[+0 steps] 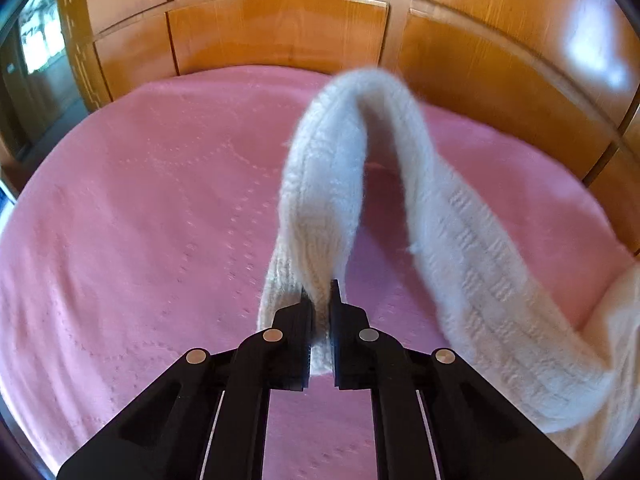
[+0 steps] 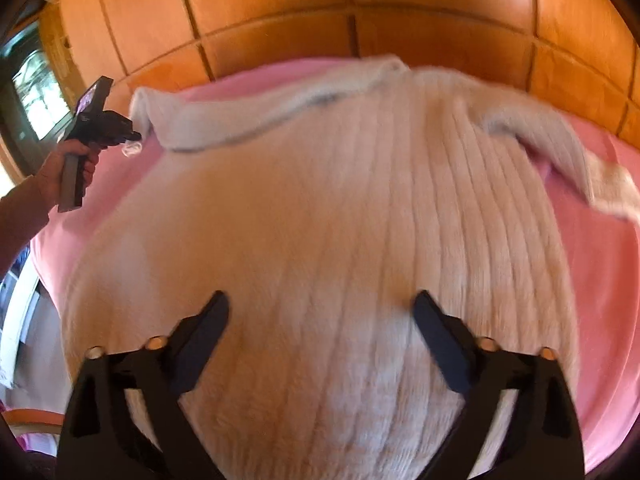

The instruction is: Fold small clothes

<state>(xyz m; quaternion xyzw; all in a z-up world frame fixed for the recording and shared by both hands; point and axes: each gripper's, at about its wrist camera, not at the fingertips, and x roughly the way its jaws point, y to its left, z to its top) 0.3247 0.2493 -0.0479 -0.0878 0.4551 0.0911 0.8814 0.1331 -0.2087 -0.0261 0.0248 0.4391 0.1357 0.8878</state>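
Pink bedspread (image 1: 140, 200) — left gripper (image 1: 320, 308) pinching sweater sleeve (image 1: 320, 184), right gripper (image 2: 322, 312) wide apart.

pink bedspread (image 1: 140, 220) below glossy wooden wardrobe panels (image 1: 280, 28)

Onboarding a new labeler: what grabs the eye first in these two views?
The cream ribbed sweater fills the right wrist view, spread on the pink bedspread before the wooden panelling. In the left wrist view the left claw is shut on the sleeve, which arches up off the bed. The right claw hangs open over the sweater's body, gripping nothing.
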